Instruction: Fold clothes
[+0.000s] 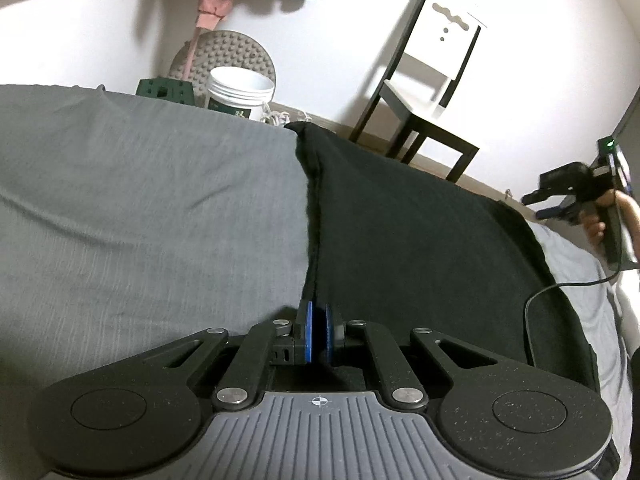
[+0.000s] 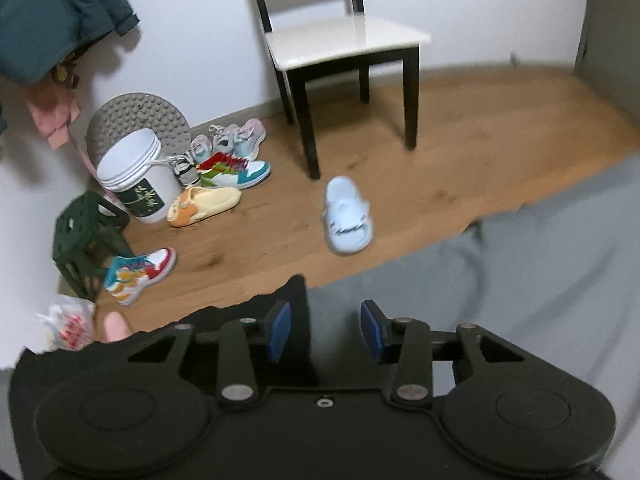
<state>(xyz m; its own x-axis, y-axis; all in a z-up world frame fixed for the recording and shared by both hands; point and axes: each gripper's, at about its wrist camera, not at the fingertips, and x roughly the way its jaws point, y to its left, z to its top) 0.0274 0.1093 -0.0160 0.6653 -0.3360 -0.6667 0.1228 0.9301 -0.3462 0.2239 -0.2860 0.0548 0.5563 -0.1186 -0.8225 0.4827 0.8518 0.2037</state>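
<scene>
The black garment [image 1: 420, 232] lies spread on the grey sheet [image 1: 140, 208] of the bed, its hemmed edge pinched between the nearly closed blue pads of the left gripper [image 1: 318, 334]. The right gripper [image 2: 326, 332] hangs with its jaws wide and empty over the garment's far corner, near the bed's edge. With only one point held, the cloth could likely sag or twist when lifted, leaving a crooked fold.

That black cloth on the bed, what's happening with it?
A person is folding clothes with a handheld gripper in each hand. The left gripper is shut on the near edge of the black garment, which lies on the grey bedsheet. The right gripper hangs open over the bed's edge, holding nothing, with shoes and a chair beyond.
</scene>
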